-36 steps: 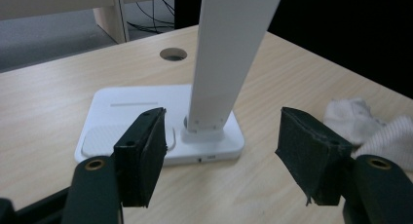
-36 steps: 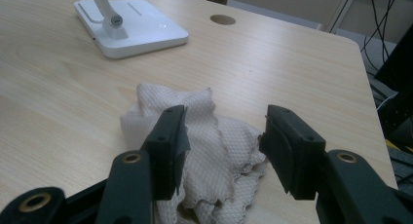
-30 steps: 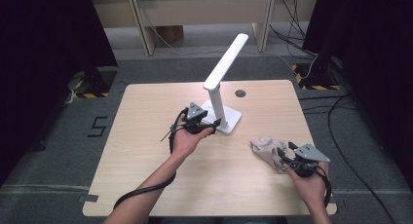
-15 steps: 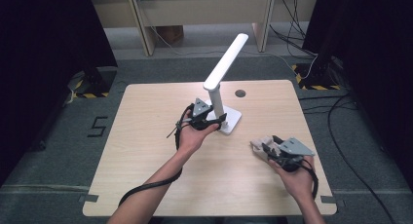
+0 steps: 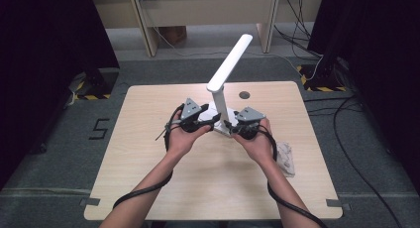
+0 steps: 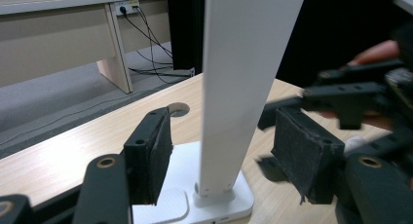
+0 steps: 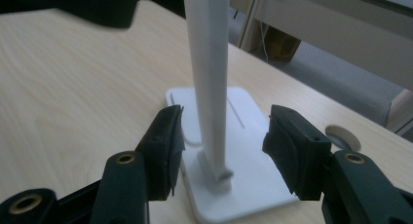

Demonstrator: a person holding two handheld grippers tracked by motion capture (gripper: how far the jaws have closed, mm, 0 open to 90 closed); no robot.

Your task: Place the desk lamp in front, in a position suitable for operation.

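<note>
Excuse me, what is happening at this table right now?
A person holds a gripper in each hand at a wooden table. Both the left gripper and the right gripper are open, their jaws on either side of the upright post of a white desk lamp, not closed on it. A crumpled cloth lies by the table's right edge, beside the right forearm.
</note>
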